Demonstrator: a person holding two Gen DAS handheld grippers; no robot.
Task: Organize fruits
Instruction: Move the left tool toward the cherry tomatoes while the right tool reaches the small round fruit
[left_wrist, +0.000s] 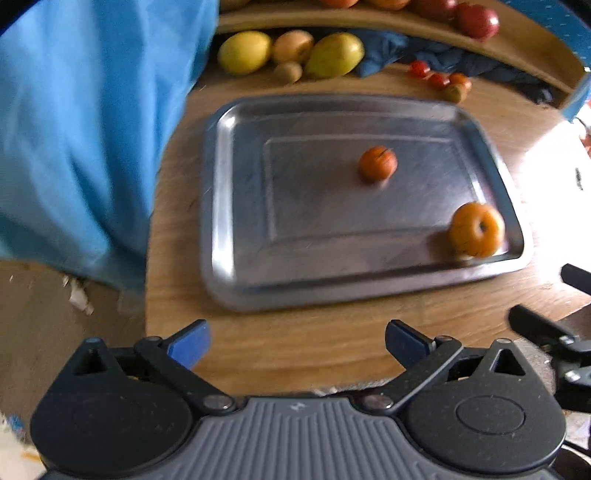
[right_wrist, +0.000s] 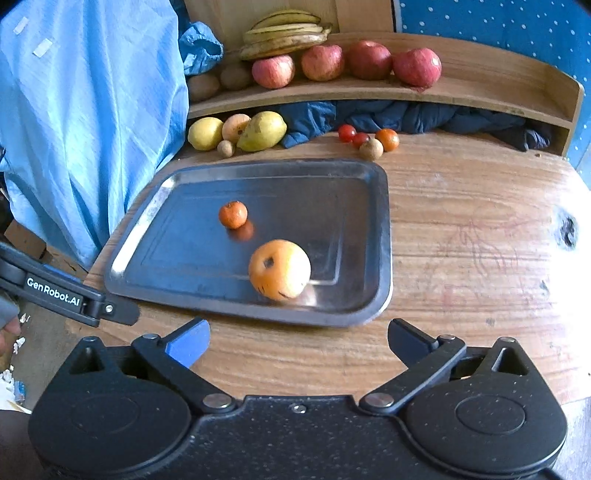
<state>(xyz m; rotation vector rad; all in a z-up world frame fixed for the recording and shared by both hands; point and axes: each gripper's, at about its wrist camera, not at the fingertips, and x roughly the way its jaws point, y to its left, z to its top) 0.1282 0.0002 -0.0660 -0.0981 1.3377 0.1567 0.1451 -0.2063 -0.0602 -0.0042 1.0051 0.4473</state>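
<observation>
Steel tray (right_wrist: 380, 236) sits on wood table (right_wrist: 480, 229). On tray: small orange (right_wrist: 232, 214) near centre, big orange fruit (right_wrist: 279, 268) at near edge, the two apart. L gripper (left_wrist: 297, 345) jaws wide apart, nothing between, hovers over table just short of tray. R gripper (right_wrist: 298, 341) same: spread, empty, near tray's front rim. Behind tray: pears (right_wrist: 261, 130), cherry tomatoes (right_wrist: 347, 133), dark blue cloth (right_wrist: 406, 114). Shelf (right_wrist: 480, 74) w/ apples (right_wrist: 369, 60) and bananas (right_wrist: 284, 33). Light blue fabric (right_wrist: 92, 110) at left.
</observation>
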